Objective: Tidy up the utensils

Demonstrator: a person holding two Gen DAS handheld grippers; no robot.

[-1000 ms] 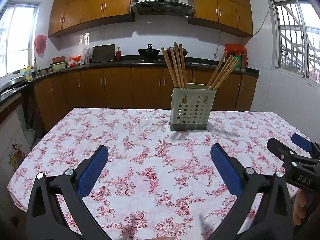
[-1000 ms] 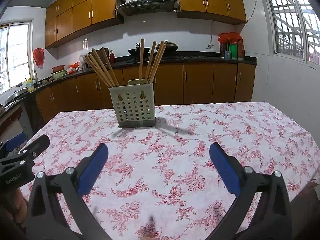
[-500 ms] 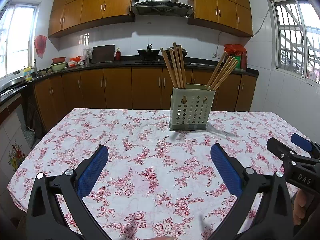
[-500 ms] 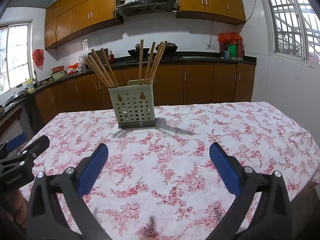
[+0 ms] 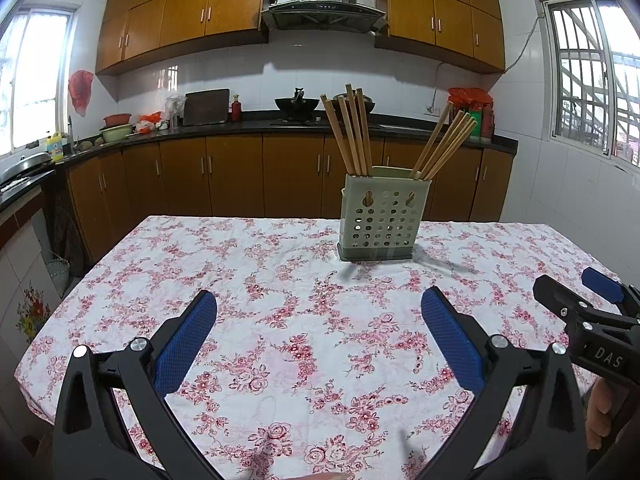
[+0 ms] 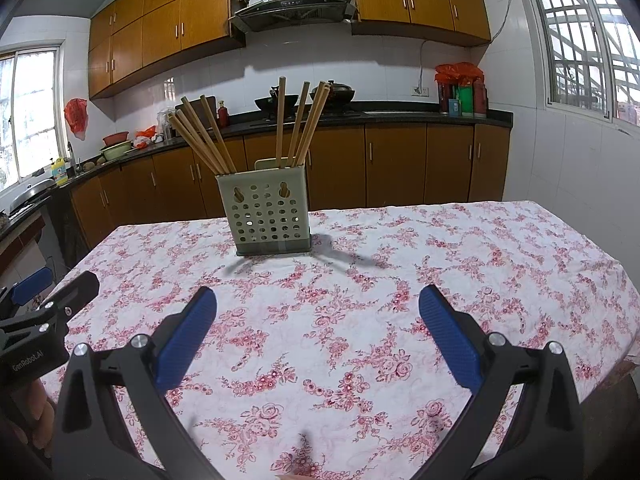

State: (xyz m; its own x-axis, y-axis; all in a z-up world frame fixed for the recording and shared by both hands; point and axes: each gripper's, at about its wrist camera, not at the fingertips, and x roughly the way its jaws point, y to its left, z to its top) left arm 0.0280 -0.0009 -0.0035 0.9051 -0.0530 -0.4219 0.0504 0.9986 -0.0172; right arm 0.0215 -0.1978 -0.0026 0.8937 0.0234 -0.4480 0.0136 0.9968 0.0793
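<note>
Fingers spread wide and empty on both the left gripper (image 5: 318, 334) and right gripper (image 6: 318, 332), the task looks finished or unstarted, chopsticks (image 5: 352, 132) standing in the holder (image 5: 380, 220) mid-table (image 5: 280, 320), so any next move means reaching forward.

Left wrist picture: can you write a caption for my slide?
Open left gripper hovers over a floral tablecloth, facing a holder with two bunches of chopsticks.
</note>
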